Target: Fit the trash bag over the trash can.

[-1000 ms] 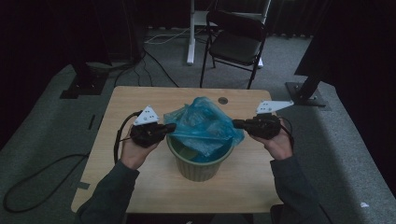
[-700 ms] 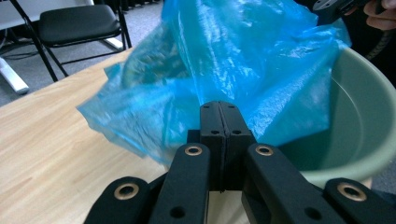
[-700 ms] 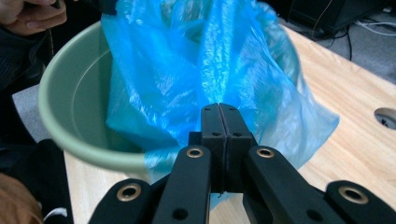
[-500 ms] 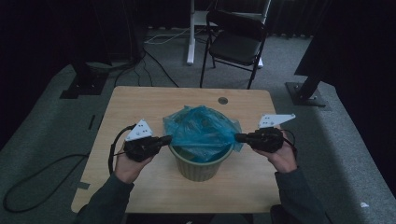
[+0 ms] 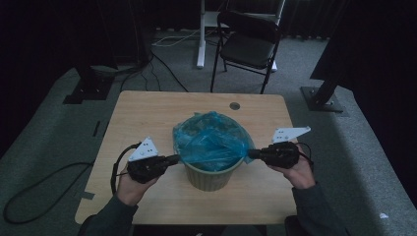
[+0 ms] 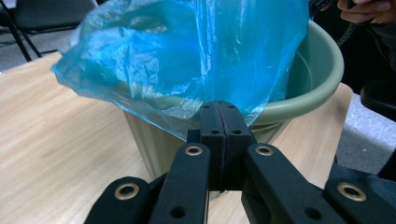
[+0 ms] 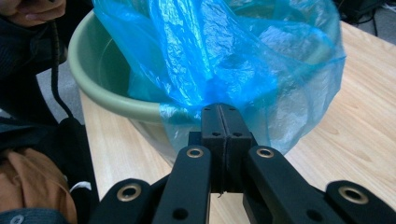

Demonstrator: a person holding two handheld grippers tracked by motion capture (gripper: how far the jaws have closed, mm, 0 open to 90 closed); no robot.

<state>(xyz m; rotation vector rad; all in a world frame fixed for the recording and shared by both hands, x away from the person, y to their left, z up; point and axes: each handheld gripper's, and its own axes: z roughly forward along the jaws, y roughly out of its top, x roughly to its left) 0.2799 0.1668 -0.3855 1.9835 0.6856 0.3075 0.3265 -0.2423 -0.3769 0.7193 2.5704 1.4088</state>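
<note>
Already the blue bag [image 5: 211,140] sits in the green bin [image 5: 212,178] mid-table, its edge pinched on opposite sides by the left gripper [image 5: 176,159] and right gripper [image 5: 250,154], leaving the rest of the hem to pull down around the rim.

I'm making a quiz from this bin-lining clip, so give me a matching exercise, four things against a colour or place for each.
Things:
1. bag
2. bin
3. chair
4. left gripper

Descriptions:
A. pale green
B. on the floor beyond the table
C. translucent blue
D. shut on the bag's edge at the high view's left

Pairs: 1-C, 2-A, 3-B, 4-D
</note>
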